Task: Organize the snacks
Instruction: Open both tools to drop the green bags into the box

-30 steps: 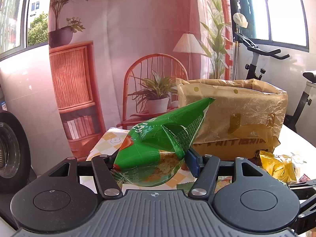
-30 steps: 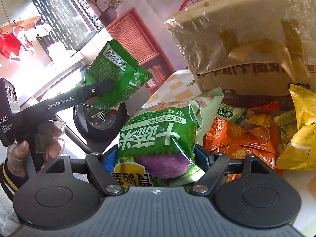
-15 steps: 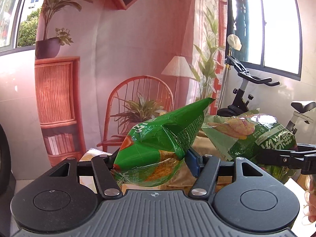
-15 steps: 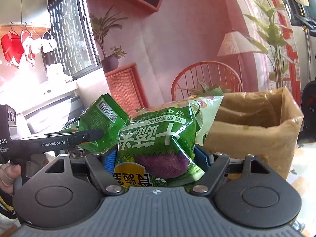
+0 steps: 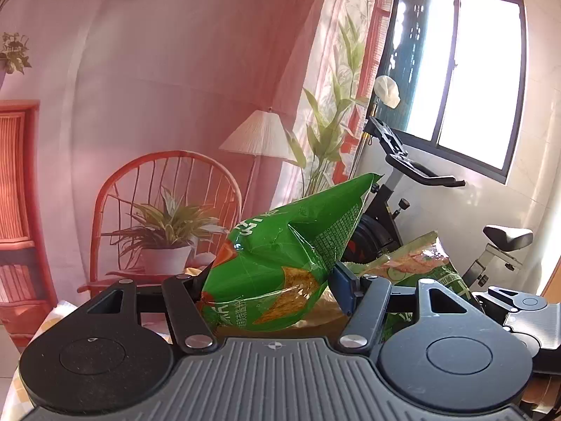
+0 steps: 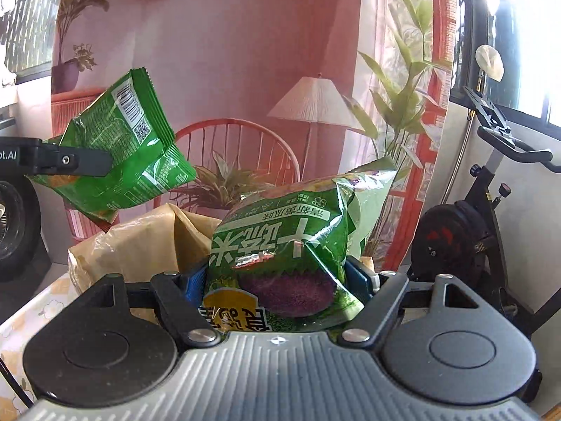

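Your left gripper (image 5: 270, 286) is clamped on a green chip bag (image 5: 280, 263), which sticks up and tilts right between the fingers. Your right gripper (image 6: 280, 284) pinches a green snack bag (image 6: 287, 249) with a purple picture, held just above the open paper-lined box (image 6: 147, 242).

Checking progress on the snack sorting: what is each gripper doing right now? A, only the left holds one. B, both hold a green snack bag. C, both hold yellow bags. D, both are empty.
B: the left gripper and the right gripper each clamp a green snack bag.
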